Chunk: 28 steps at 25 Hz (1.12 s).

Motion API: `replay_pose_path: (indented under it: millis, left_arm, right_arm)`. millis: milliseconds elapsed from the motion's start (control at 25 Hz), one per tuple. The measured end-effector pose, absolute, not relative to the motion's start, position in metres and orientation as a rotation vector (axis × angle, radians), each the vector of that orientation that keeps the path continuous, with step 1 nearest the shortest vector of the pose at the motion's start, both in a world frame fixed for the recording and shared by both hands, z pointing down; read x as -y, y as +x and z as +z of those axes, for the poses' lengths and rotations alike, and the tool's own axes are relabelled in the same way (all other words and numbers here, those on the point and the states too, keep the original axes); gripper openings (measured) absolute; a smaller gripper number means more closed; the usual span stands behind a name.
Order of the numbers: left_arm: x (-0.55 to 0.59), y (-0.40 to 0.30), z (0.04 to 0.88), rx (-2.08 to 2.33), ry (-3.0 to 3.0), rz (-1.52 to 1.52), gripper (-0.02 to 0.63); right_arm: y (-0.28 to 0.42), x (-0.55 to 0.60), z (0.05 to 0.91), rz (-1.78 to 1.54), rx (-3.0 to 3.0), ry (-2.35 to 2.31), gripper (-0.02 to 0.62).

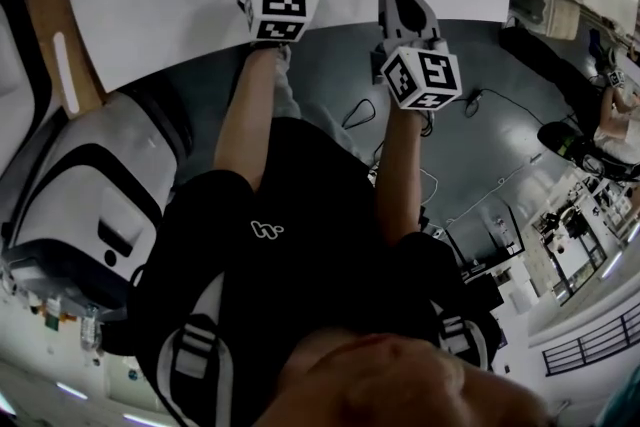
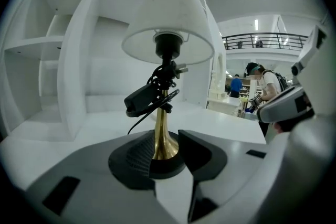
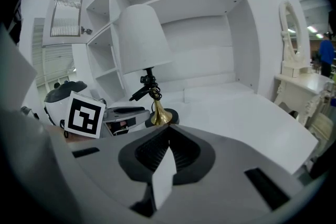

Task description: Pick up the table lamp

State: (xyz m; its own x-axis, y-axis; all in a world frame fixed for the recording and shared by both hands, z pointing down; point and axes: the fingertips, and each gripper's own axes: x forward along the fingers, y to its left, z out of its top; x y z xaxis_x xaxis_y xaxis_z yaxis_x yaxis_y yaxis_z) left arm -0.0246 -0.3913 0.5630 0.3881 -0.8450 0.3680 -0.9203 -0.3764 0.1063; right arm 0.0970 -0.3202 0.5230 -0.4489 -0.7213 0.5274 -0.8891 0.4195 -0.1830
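1. Now the left gripper (image 2: pixel 165 157) holds its jaws apart on either side of the table lamp (image 2: pixel 168 34) base.
2. Upright, the lamp stands on the white table (image 2: pixel 226 120), toward its near edge.
3. The right gripper (image 3: pixel 168 140) has its jaws together with nothing between them.

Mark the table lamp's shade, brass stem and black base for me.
lamp shade (image 2: pixel 169 21), left gripper view, front of the white shade
brass stem (image 2: pixel 164 139), left gripper view, flared lower part
black base (image 2: pixel 168 167), left gripper view, front edge
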Motion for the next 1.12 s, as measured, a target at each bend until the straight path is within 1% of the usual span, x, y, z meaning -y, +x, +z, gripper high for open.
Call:
replay_pose_path:
  millis: [240, 560, 800, 920, 960, 1120]
  left_arm:
    - [0.406, -0.019, 0.571, 1.561, 2.382, 0.382, 0.147]
    - [0.431, -0.010, 0.571, 1.556, 2.398, 0.362, 0.147]
    - [0.445, -0.009, 0.575, 1.543, 2.391, 0.358, 0.147]
    - [0.451, -0.011, 0.581, 1.558, 2.376, 0.328, 0.144]
    - [0.450, -0.013, 0.582, 1.561, 2.376, 0.321, 0.132]
    - [0.445, -0.013, 0.576, 1.535, 2.411, 0.339, 0.121]
  right_arm:
    - [0.104, 0.322, 0.527, 0.634, 2.292, 1.391, 0.018]
    - [0.122, 0.335, 0.517, 0.625, 2.272, 1.450, 0.018]
    - [0.123, 0.340, 0.520, 0.645, 2.249, 1.458, 0.018]
    - [0.122, 0.340, 0.526, 0.650, 2.240, 1.446, 0.018]
    - [0.120, 0.338, 0.528, 0.652, 2.236, 1.439, 0.018]
    - [0.113, 0.330, 0.527, 0.652, 2.230, 1.408, 0.018]
